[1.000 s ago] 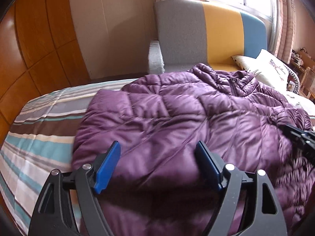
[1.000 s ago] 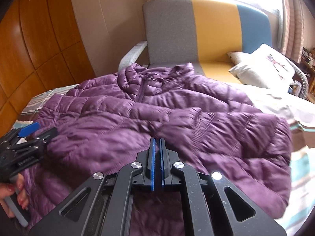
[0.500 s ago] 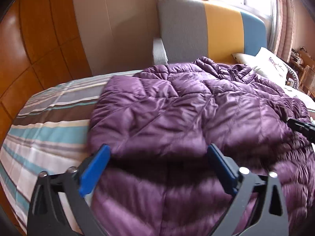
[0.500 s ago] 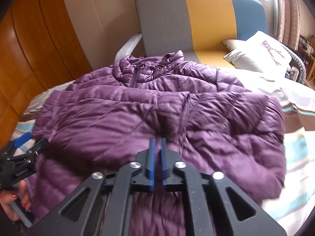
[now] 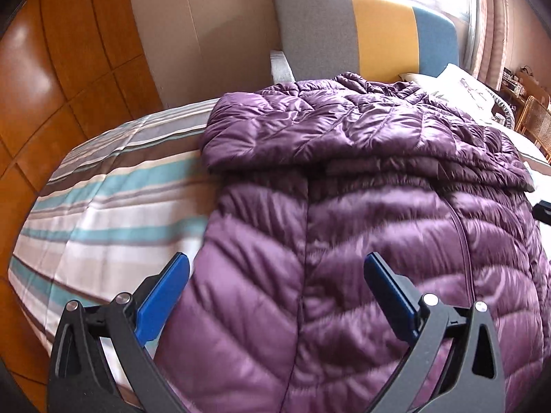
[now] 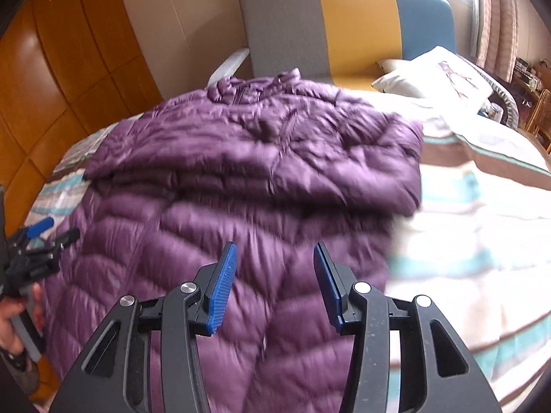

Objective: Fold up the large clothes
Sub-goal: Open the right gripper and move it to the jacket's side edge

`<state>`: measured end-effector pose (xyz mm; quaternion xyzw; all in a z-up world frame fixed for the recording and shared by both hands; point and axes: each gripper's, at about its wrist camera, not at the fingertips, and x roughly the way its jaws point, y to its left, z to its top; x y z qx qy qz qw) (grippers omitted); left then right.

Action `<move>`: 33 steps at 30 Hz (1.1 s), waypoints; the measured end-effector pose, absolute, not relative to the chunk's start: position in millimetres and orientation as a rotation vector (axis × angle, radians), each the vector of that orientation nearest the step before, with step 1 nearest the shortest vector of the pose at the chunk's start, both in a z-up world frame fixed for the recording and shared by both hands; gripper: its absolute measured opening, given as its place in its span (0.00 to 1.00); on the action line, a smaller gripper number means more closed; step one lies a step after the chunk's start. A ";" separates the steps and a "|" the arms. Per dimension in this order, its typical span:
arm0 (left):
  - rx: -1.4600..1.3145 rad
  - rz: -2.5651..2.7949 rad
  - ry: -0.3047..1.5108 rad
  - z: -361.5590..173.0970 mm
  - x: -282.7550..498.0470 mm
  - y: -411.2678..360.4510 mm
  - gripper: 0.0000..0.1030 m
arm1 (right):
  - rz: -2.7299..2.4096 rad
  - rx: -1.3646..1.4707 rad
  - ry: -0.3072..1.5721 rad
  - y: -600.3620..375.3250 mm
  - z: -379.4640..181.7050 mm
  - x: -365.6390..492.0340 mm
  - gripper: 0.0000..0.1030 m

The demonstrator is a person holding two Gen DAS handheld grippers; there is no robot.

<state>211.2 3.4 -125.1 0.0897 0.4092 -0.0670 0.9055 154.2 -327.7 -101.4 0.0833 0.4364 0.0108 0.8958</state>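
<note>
A purple quilted down jacket [image 5: 361, 206] lies on the striped bed, its sleeves folded across the chest; it also shows in the right wrist view [image 6: 241, 179], collar at the far end. My left gripper [image 5: 275, 282] is open and empty above the jacket's lower left part. My right gripper [image 6: 275, 265] is open and empty above the jacket's lower hem area. The left gripper also shows at the left edge of the right wrist view [image 6: 44, 234], held by a hand.
The bed has a striped cover [image 5: 113, 206] in white, teal and brown. A grey, yellow and blue chair [image 6: 344, 24] stands beyond the bed. A white pillow [image 6: 444, 72] lies at the right. Wooden wall panels [image 5: 51, 69] are on the left.
My right gripper has opened and let go of the jacket fold. Both grippers have drawn back toward the hem. The folded sleeves now lie across the chest.
</note>
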 end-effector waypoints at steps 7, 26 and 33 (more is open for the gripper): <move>0.191 -0.134 0.826 -120.4 182.0 23.8 0.98 | 0.027 0.162 0.930 -338.1 -105.6 103.9 0.45; 0.263 -0.144 0.818 -140.9 110.0 101.7 0.96 | 0.010 0.178 1.015 -360.7 -124.0 -8.0 0.45; 0.191 -0.234 0.858 -145.7 91.1 115.0 0.79 | 0.068 0.226 1.056 -353.3 -131.6 -34.4 0.45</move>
